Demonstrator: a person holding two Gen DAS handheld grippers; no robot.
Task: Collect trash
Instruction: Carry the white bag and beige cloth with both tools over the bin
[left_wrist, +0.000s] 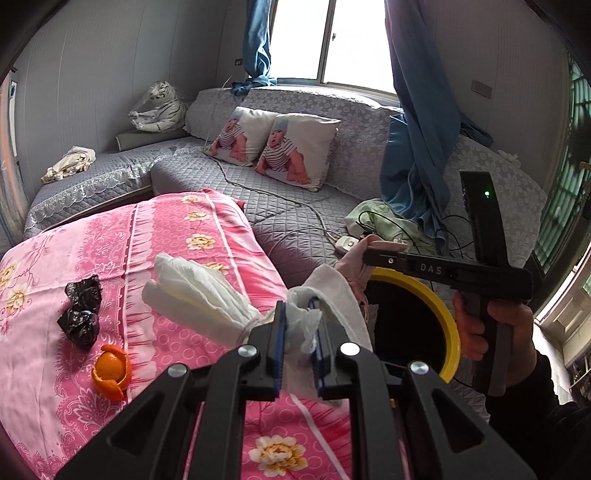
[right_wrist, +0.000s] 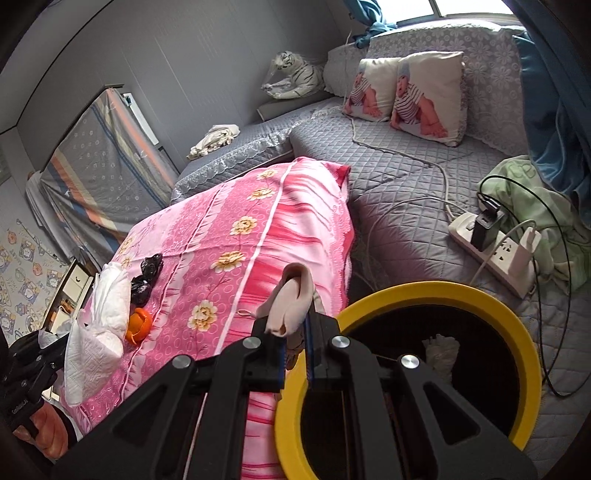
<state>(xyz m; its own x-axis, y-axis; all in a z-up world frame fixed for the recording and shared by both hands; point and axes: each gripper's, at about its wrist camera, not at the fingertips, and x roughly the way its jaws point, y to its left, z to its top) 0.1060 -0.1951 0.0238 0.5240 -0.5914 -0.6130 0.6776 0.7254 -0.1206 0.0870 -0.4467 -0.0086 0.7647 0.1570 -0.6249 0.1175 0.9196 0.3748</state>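
Tissue (left_wrist: 207, 295) clamped in L gripper (left_wrist: 299, 354); R gripper (right_wrist: 295, 354) clamps pink cloth (right_wrist: 291, 306) beside yellow bin (right_wrist: 524, 332).

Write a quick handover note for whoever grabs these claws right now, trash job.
Left claw: shut on the white tissue wad, above the pink tablecloth.
Right claw: shut on a beige cloth scrap, at the rim of the yellow bin.
Done: something white already lies in the bin.
Left: drop both held pieces in, then collect the black plastic scraps and the orange peel from the cloth.
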